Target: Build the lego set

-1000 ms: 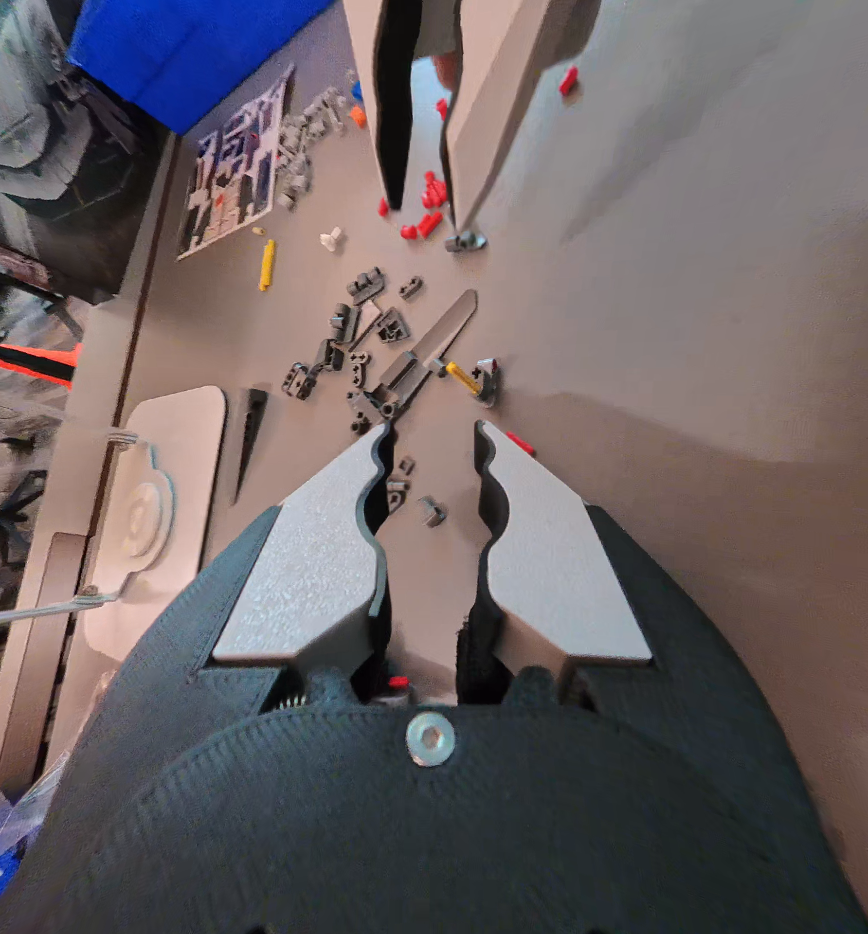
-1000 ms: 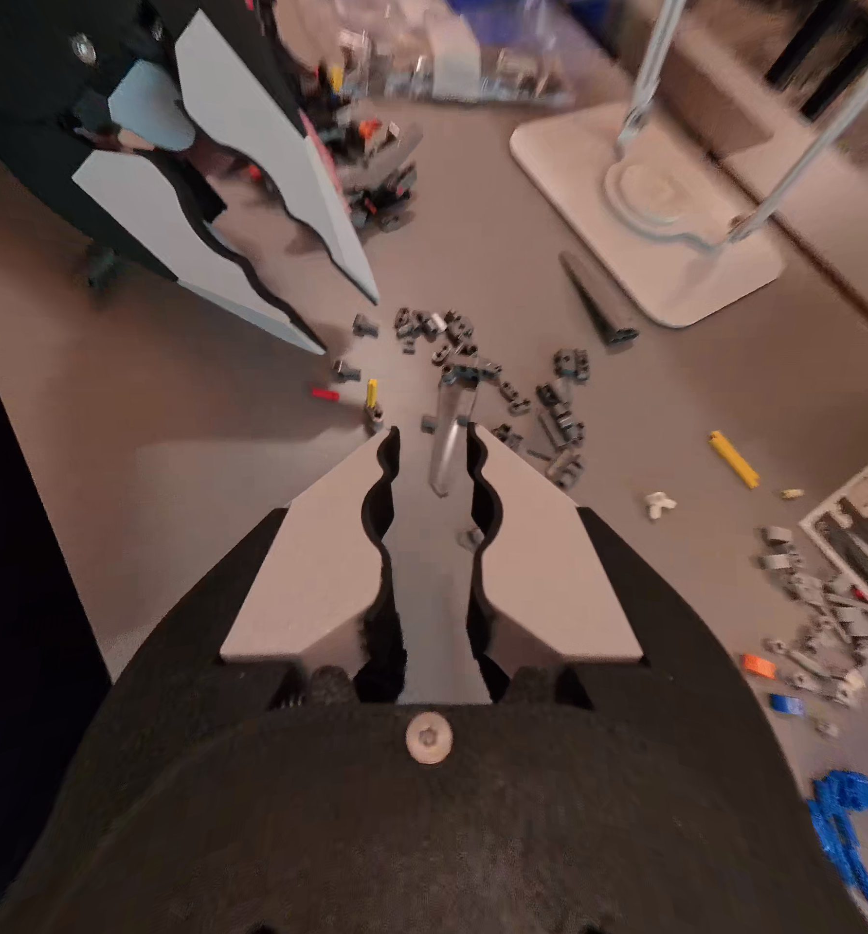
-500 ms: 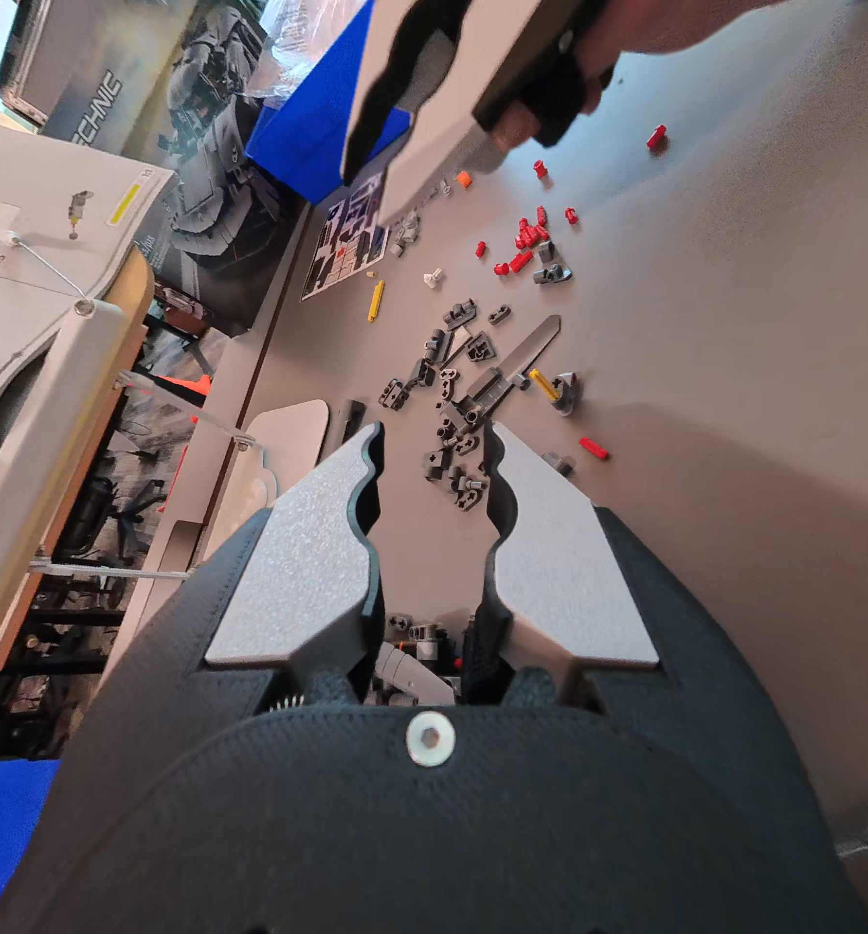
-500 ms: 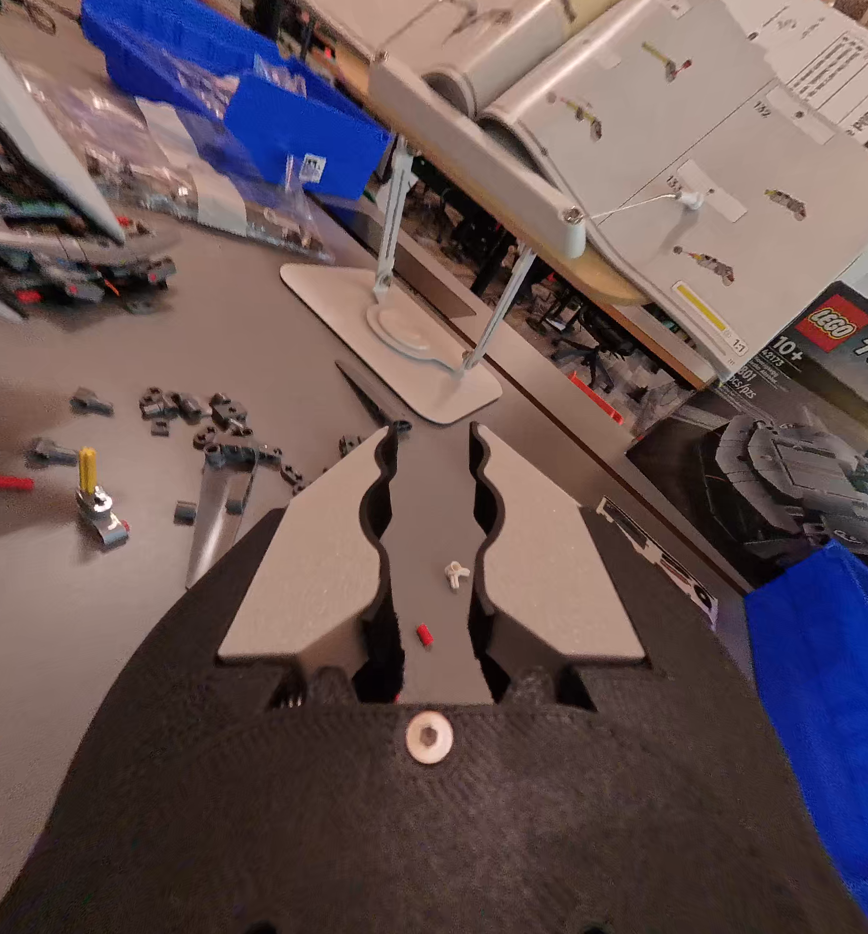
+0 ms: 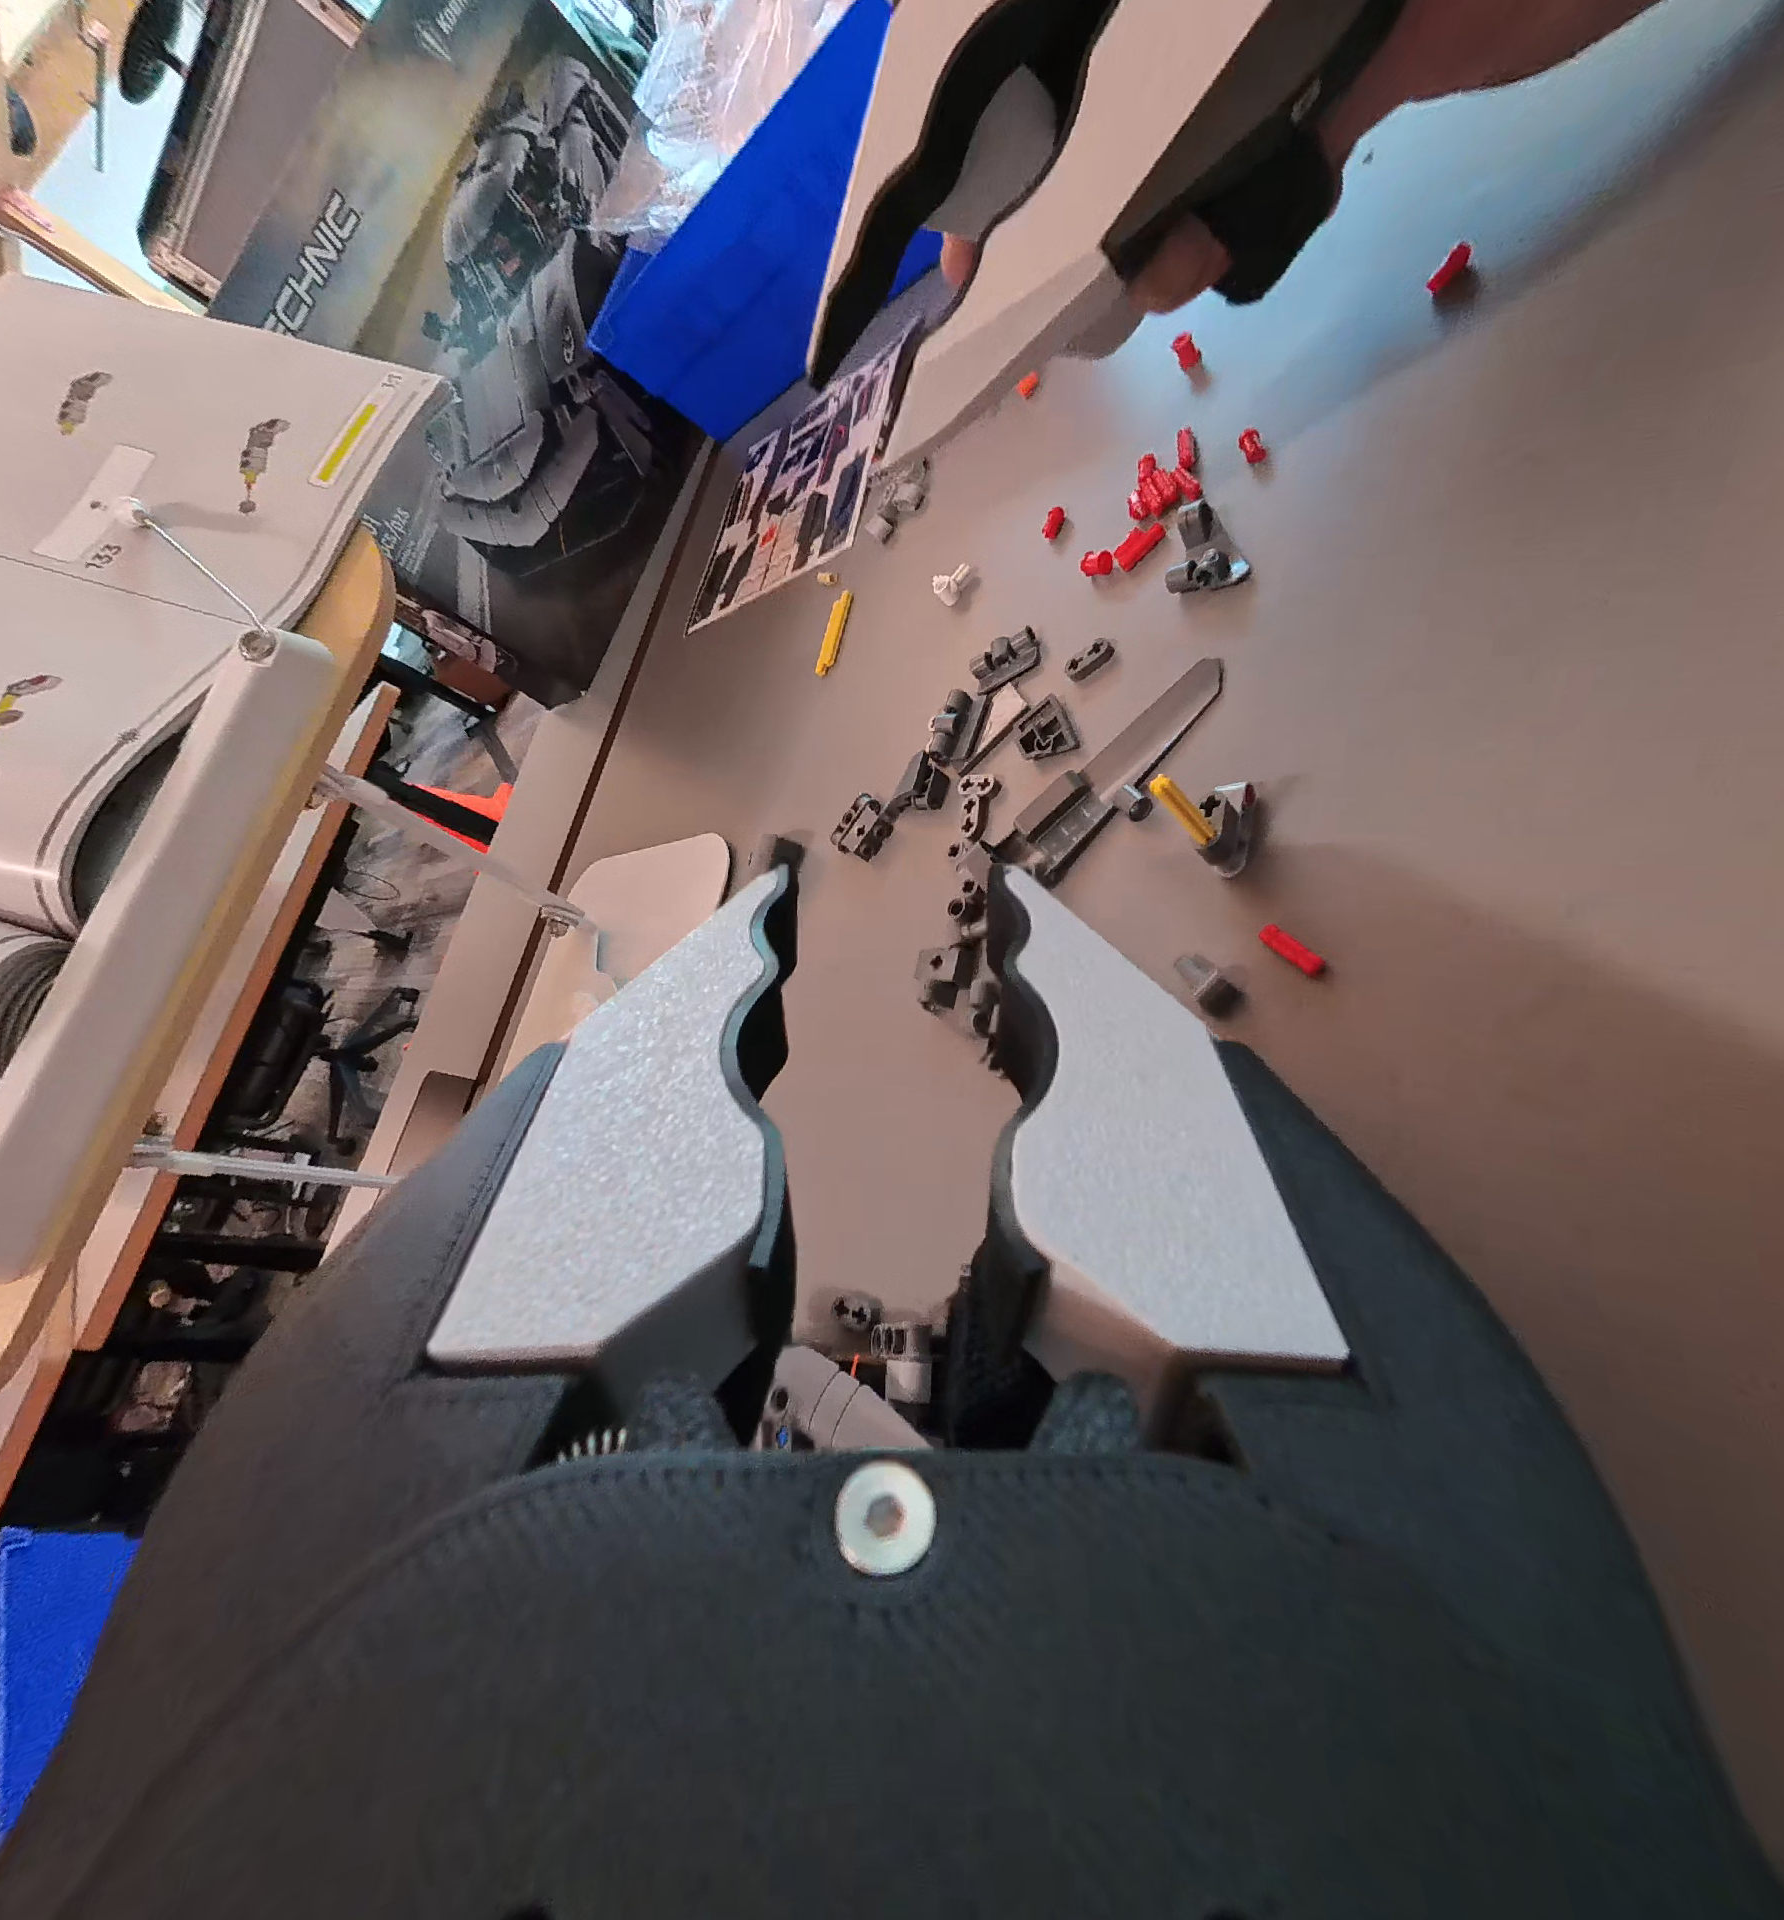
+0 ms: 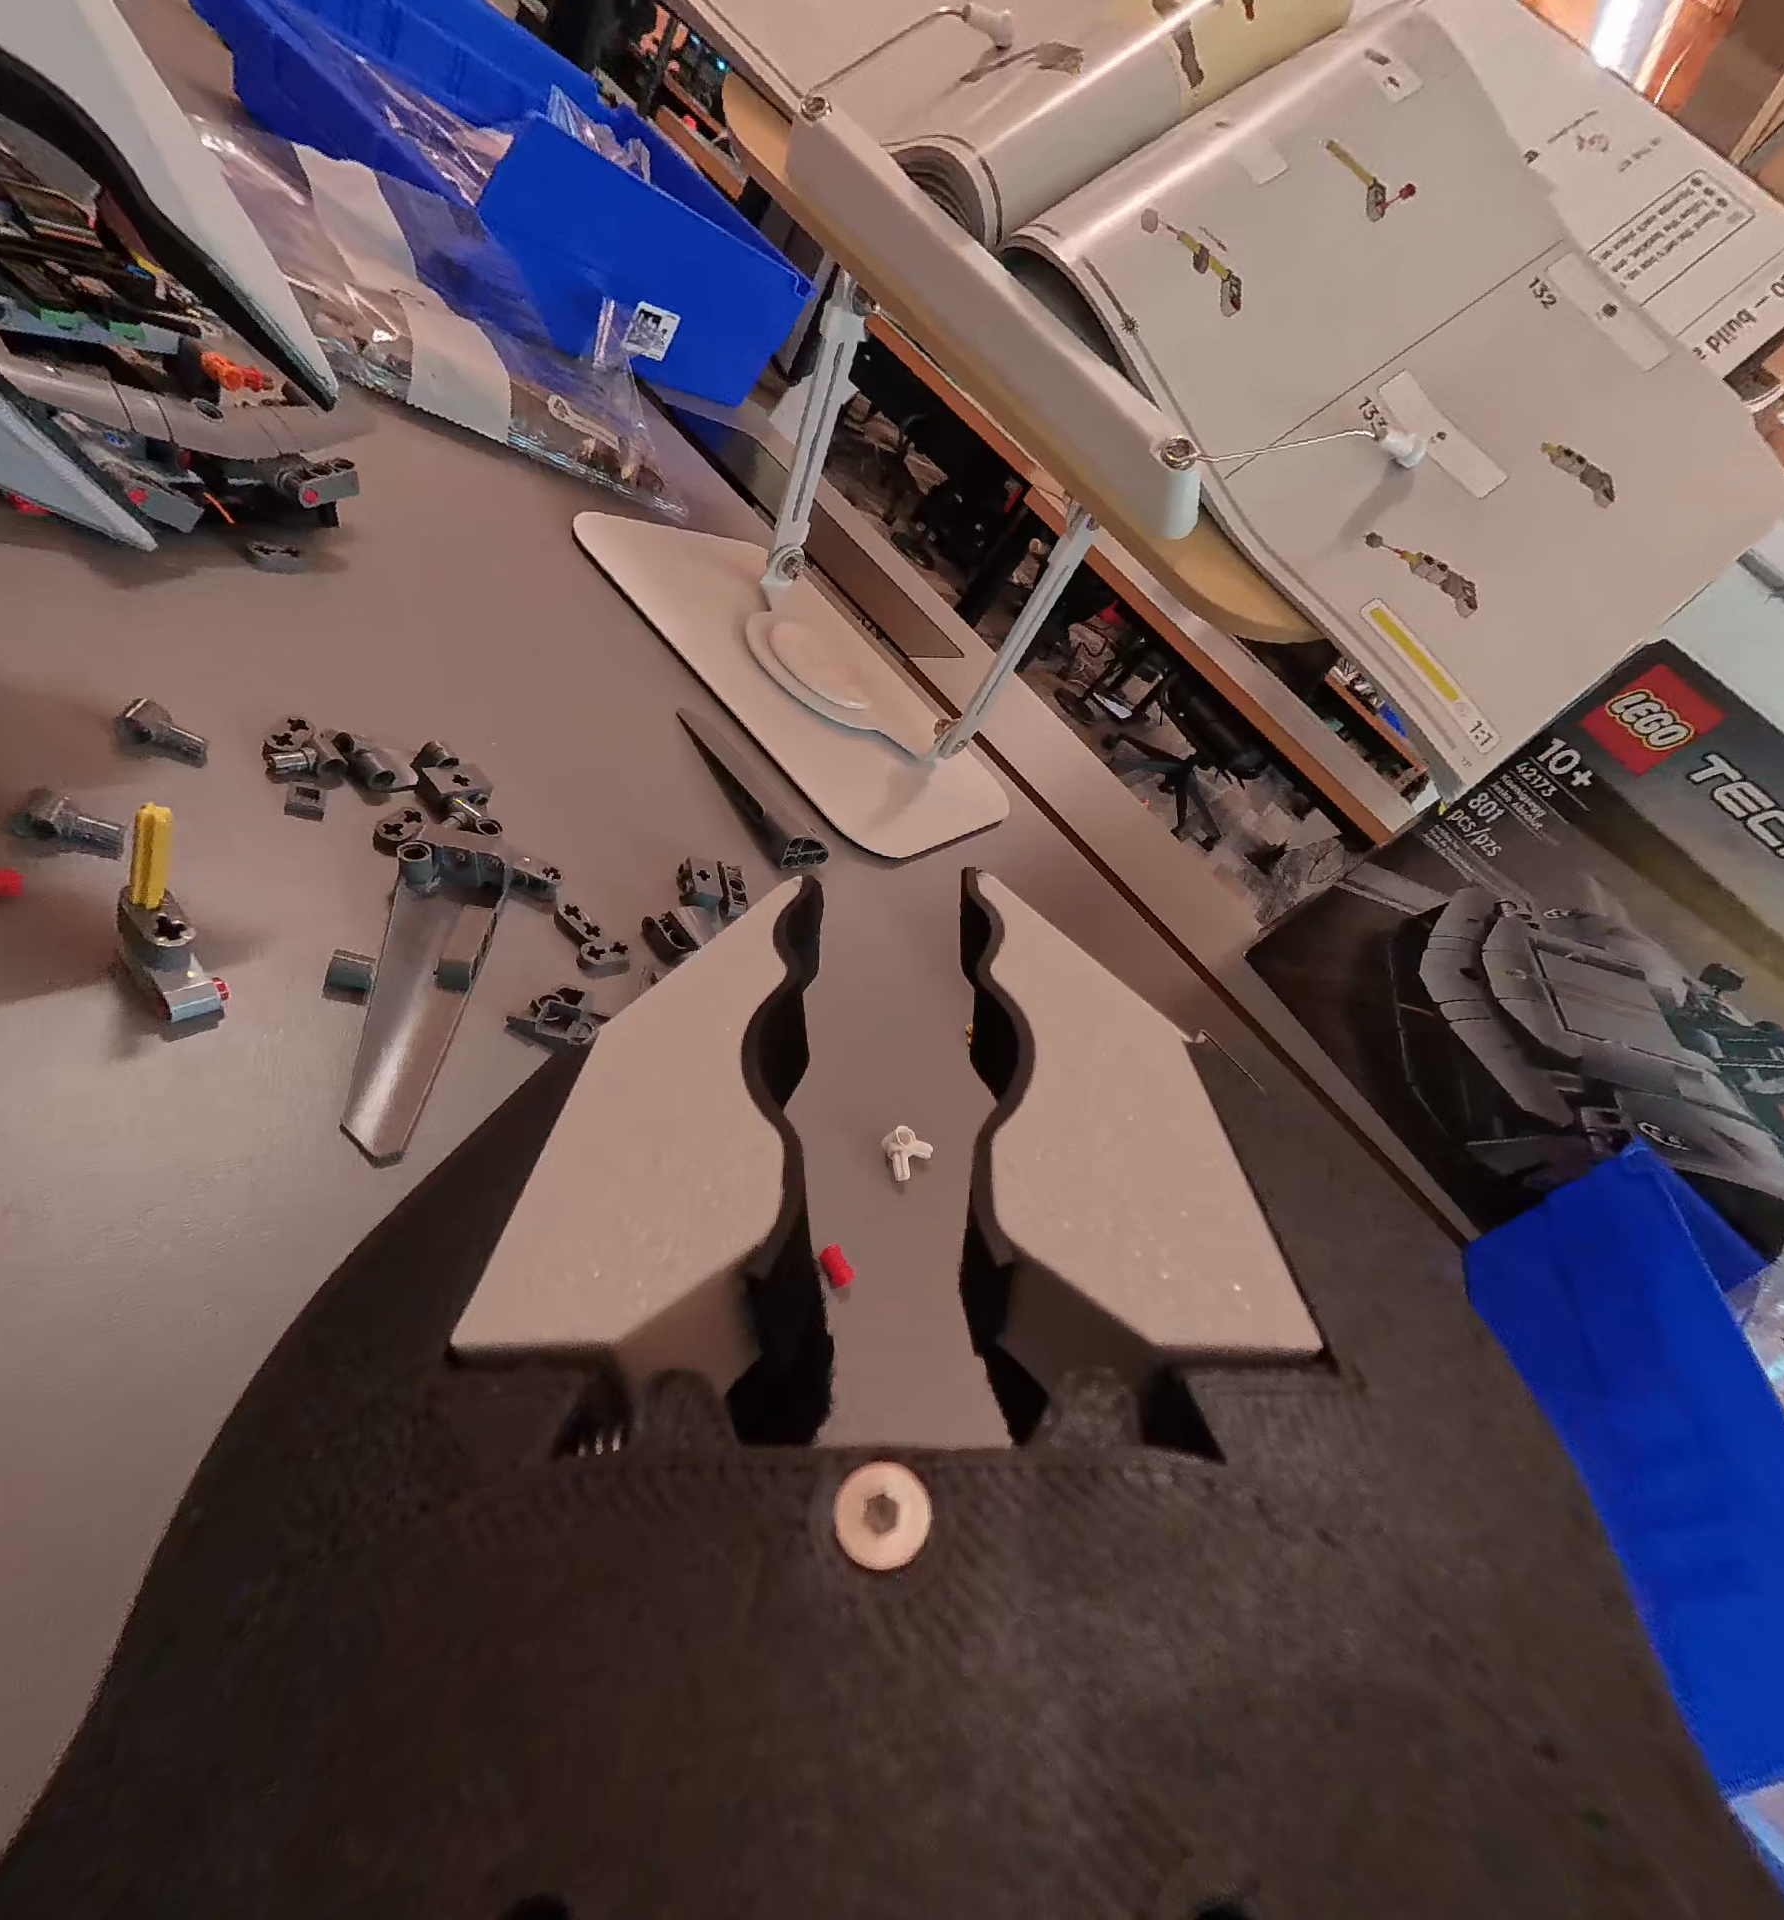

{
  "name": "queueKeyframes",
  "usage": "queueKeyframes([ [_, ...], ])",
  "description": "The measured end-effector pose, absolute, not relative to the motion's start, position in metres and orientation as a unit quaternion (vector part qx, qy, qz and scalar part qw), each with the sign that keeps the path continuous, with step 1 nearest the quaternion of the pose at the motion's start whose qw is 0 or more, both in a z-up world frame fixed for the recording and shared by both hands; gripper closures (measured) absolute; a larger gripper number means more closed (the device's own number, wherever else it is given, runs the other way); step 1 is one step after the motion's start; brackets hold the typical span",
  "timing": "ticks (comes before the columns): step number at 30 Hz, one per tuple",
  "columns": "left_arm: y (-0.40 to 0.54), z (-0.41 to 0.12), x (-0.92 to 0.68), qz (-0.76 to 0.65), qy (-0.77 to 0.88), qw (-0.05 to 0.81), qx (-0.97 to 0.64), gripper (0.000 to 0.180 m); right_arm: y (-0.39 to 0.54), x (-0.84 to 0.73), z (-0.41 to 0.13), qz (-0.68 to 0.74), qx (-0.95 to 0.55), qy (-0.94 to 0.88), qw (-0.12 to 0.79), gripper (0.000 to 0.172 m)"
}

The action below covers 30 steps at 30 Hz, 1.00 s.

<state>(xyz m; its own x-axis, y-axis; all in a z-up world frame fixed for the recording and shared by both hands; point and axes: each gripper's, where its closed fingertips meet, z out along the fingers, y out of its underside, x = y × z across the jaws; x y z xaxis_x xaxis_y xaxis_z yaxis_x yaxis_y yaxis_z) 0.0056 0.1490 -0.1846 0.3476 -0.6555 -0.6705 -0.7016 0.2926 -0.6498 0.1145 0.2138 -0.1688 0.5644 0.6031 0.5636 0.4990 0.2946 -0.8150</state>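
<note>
My left gripper (image 5: pixel 893 883) is open and empty, hovering over a scatter of small dark grey building pieces (image 5: pixel 955 966) on the grey-brown table (image 5: pixel 1490 1039). A long grey blade-shaped panel (image 5: pixel 1148 738) and a yellow axle in a grey connector (image 5: pixel 1194 816) lie just beyond its tips. My right gripper (image 6: pixel 890 883) is open and empty above the table. A small white piece (image 6: pixel 906 1151) and a red pin (image 6: pixel 836 1265) lie on the table under its fingers. The right gripper also shows in the left wrist view (image 5: pixel 971 208), held by a gloved hand.
A book stand (image 6: pixel 815 665) holds an open instruction booklet (image 6: pixel 1387 312) at the table's edge. Blue bins (image 6: pixel 639 239), a printed set box (image 6: pixel 1646 935), a part-built model (image 6: pixel 140 436), red pins (image 5: pixel 1153 499) and a sticker sheet (image 5: pixel 805 520) lie around. The grippers' ends are close to 15 cm from one another. The small white piece (image 6: pixel 906 1151) is about 11 cm from my right fingertips and 20 cm from my left. It is also in sight in the left wrist view (image 5: pixel 949 582).
Both grippers have lifted and tilted away from the loose pieces, so the booklet and box came into view. The left jaws opened a little wider. Nothing was picked up.
</note>
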Motion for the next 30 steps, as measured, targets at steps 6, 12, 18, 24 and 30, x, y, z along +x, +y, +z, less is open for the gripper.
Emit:
queueKeyframes([
  [6, 0.150, -0.177, 0.006, 0.018, 0.566, 0.582, -0.583, 0.147, 0.216, 0.119, -0.169, 0.040, -0.595, -0.460, 0.658, 0.147],
  [12, 0.148, -0.181, 0.005, 0.016, 0.574, 0.576, -0.582, 0.148, 0.216, 0.122, -0.167, 0.047, -0.597, -0.454, 0.660, 0.147],
  [18, 0.149, -0.186, 0.001, 0.018, 0.577, 0.570, -0.585, 0.150, 0.214, 0.117, -0.169, 0.048, -0.594, -0.464, 0.656, 0.147],
  [24, 0.150, -0.186, -0.005, 0.022, 0.573, 0.571, -0.587, 0.150, 0.212, 0.113, -0.169, 0.050, -0.591, -0.468, 0.655, 0.147],
  [30, 0.147, -0.187, -0.005, 0.018, 0.574, 0.571, -0.587, 0.152, 0.214, 0.114, -0.169, 0.040, -0.593, -0.467, 0.655, 0.147],
])
